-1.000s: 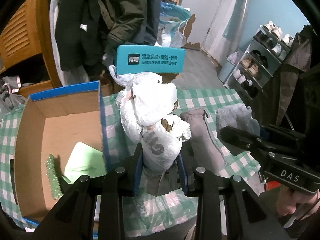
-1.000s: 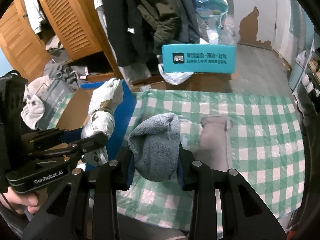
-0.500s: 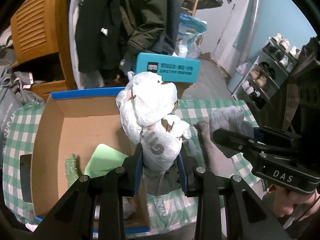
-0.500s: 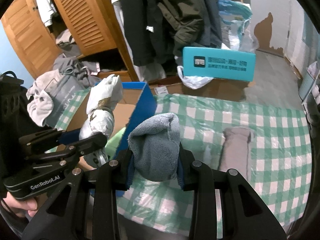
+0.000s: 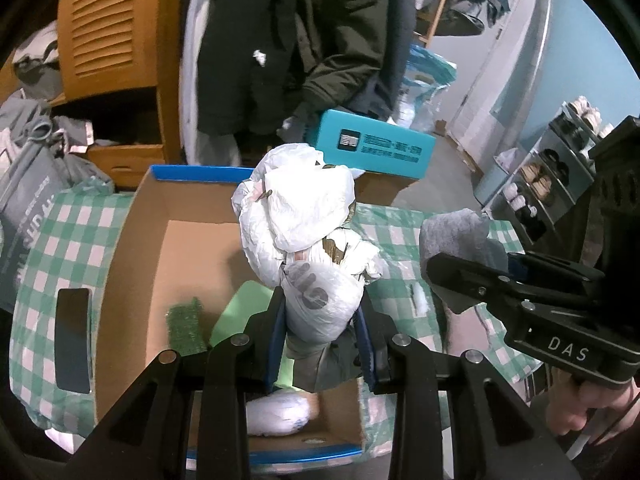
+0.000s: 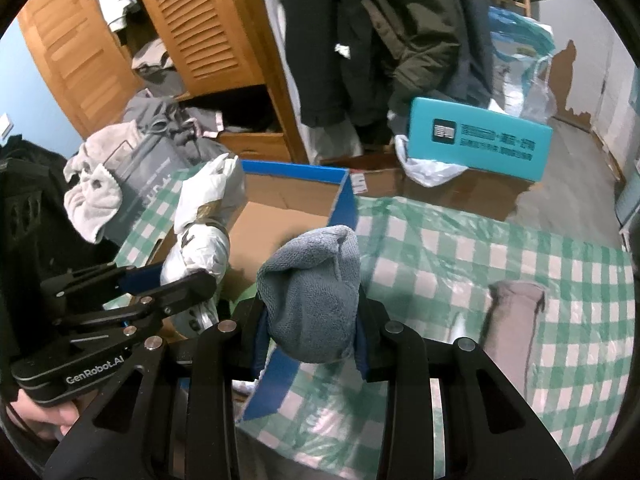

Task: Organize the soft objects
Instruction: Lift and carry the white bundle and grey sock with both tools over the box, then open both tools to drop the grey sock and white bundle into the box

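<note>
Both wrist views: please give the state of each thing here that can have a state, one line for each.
Left gripper: shut on the white plastic bag bundle, held above the box.
Right gripper: shut on the grey towel.
Cardboard box: open, a green sheet and a white bundle inside.
Brown cloth roll: lying on the checked cloth.

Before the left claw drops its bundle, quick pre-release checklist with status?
1. Left claw gripping the white plastic bundle: ok, shut on it.
2. Bundle over the open cardboard box: ok, box floor shows beneath it.
3. Landing spot free: not ok, a green sheet, a green scrubby pad and a white wad already lie inside.
4. Right claw gripping the grey towel: ok.
5. Right claw over the box: not ok, it sits at the blue side wall.
6. Clearance between claws: cannot tell.
</note>
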A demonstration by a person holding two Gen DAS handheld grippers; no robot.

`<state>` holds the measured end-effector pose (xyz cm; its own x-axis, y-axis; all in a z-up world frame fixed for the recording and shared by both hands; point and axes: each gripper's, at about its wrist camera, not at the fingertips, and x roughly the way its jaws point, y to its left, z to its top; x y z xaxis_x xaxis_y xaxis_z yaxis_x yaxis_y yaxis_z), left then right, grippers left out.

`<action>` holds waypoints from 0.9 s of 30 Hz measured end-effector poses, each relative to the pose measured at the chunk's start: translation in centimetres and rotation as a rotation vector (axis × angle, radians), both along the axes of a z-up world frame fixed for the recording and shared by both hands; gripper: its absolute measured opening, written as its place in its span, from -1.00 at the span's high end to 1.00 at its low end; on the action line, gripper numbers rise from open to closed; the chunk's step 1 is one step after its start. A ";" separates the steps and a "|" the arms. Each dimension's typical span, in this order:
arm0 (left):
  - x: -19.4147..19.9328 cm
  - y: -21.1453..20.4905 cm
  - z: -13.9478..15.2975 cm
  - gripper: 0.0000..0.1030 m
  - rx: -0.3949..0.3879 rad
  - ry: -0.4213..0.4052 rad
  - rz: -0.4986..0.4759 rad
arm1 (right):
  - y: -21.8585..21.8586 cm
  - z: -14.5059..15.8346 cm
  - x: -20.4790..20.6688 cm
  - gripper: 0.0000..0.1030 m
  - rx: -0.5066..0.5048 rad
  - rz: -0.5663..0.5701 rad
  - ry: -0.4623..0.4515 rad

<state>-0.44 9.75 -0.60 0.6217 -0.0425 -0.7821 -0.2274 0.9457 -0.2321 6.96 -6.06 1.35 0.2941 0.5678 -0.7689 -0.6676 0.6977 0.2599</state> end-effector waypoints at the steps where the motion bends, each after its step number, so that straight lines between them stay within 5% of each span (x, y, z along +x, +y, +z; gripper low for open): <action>1: -0.1 0.4 -0.1 0.38 -0.001 0.002 0.007 | 0.4 0.0 0.0 0.37 -0.001 0.005 0.001; 27: -0.8 6.3 -4.0 0.36 -0.026 0.103 0.133 | 9.1 -3.5 -0.2 0.37 -0.068 0.141 0.079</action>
